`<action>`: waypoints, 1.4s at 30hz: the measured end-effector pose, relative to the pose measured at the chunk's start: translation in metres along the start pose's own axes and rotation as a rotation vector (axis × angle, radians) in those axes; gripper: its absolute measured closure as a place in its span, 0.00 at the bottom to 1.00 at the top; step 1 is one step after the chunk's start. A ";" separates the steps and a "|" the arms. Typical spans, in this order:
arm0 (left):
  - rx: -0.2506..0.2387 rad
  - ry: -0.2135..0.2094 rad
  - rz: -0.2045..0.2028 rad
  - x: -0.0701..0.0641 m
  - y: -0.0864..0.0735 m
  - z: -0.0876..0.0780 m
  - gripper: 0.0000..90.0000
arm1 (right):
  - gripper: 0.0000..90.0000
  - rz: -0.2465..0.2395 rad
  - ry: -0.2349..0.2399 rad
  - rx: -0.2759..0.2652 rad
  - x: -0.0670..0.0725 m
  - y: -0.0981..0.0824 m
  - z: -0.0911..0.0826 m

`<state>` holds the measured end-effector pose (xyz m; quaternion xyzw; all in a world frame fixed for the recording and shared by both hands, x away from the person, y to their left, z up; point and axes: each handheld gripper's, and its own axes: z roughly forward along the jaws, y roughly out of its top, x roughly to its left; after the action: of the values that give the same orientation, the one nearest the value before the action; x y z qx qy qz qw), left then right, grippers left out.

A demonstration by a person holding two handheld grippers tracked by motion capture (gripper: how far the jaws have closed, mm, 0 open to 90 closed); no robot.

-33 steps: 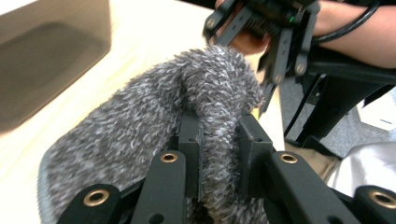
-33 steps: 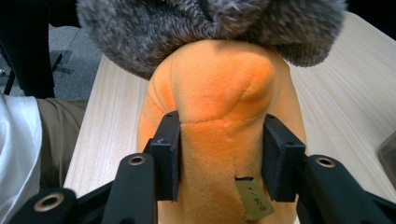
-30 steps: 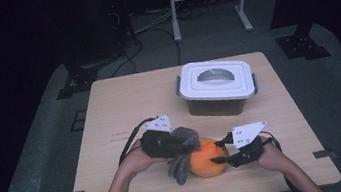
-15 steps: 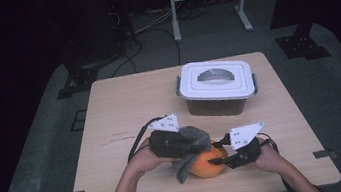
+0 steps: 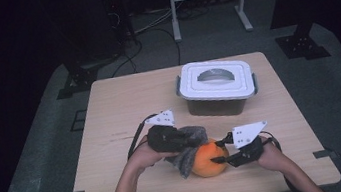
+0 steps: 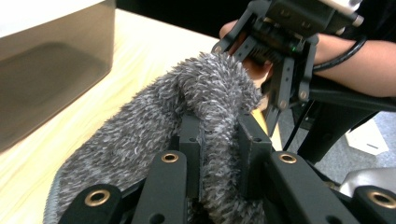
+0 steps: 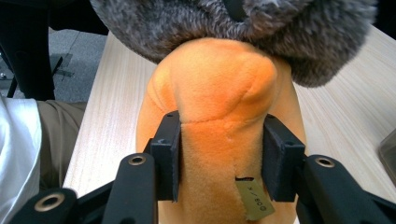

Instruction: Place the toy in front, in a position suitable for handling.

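Since the earlier frames, the grey fuzzy cloth (image 5: 188,146) and the orange plush toy (image 5: 209,157) sit almost in the same place near the front edge of the table (image 5: 119,103), and both hands have hardly shifted; the wiping seems to go in small strokes.

From the high view, the left gripper (image 5: 179,140) holds the cloth on top of the toy, and the right gripper (image 5: 227,156) steadies the toy. A lidded box (image 5: 216,87) stands well apart behind.

From the left gripper view, the jaws are pinched together on a fold of cloth (image 6: 205,102).

From the right gripper view, the 2 pads (image 7: 170,154) are clamped on the toy (image 7: 219,107), with the cloth (image 7: 224,23) lying over its top.
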<state>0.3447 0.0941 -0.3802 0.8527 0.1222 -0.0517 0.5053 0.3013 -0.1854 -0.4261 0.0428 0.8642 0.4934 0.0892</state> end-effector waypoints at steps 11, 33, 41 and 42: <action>0.003 -0.016 -0.012 -0.006 -0.012 -0.002 0.83 | 0.42 0.012 -0.016 0.012 0.003 0.008 0.002; 0.007 -0.055 0.009 -0.012 -0.007 -0.002 0.83 | 0.54 0.013 0.018 0.071 -0.002 0.000 -0.006; 0.003 -0.071 -0.004 -0.012 -0.010 0.002 0.83 | 0.53 0.041 0.022 0.065 -0.004 0.000 -0.006; 0.006 -0.073 0.001 -0.012 -0.009 0.003 0.83 | 0.53 0.033 0.020 0.069 -0.003 0.001 -0.005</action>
<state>0.3307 0.0937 -0.3862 0.8519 0.1031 -0.0830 0.5068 0.3032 -0.1894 -0.4219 0.0552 0.8807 0.4651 0.0705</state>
